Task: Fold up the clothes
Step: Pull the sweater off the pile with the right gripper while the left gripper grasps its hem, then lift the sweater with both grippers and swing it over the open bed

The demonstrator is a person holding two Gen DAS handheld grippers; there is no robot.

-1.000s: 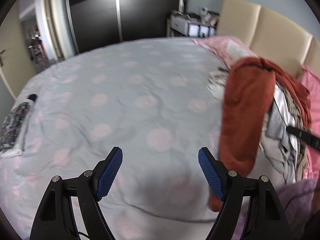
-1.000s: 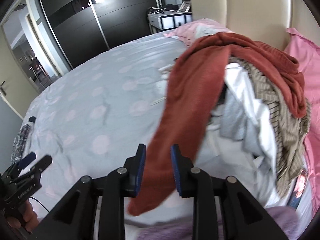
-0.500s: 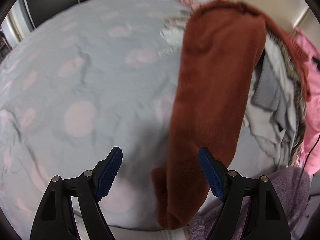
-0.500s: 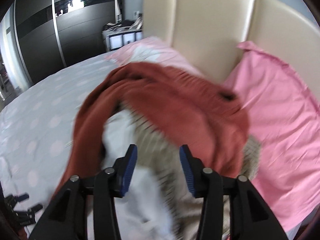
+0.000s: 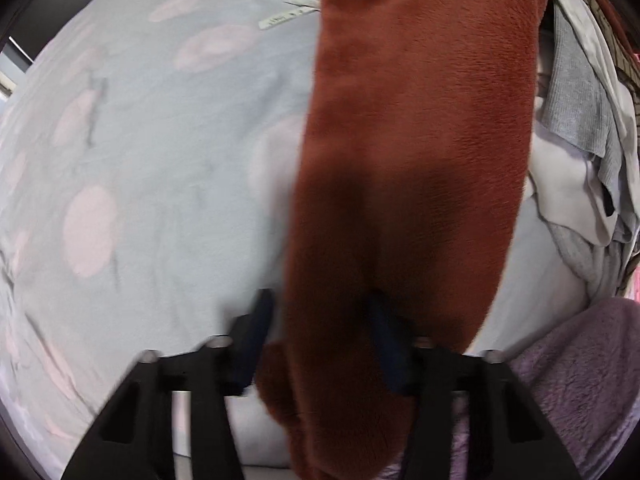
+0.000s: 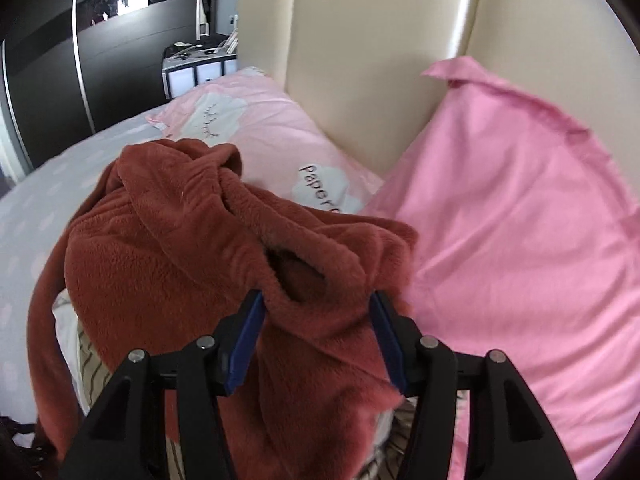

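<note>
- Both grippers are closing around the rust fleece garment [image 6: 168, 272]: left gripper [image 5: 320, 336] straddling its sleeve, right gripper [image 6: 316, 332] bracketing bunched cloth, jaws part-open.
- Pinching one layer and lifting clear of the clothes pile [image 5: 580, 128] is looking wisest.

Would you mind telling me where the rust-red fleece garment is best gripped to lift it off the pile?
Probably at the thick rolled opening edge on top of the rust-red fleece garment, coming from above on the near side, where the right gripper already straddles it. That bunched hem gives a firm pinch. The long sleeve hanging toward the left gripper offers a second hold near its free end.
</note>
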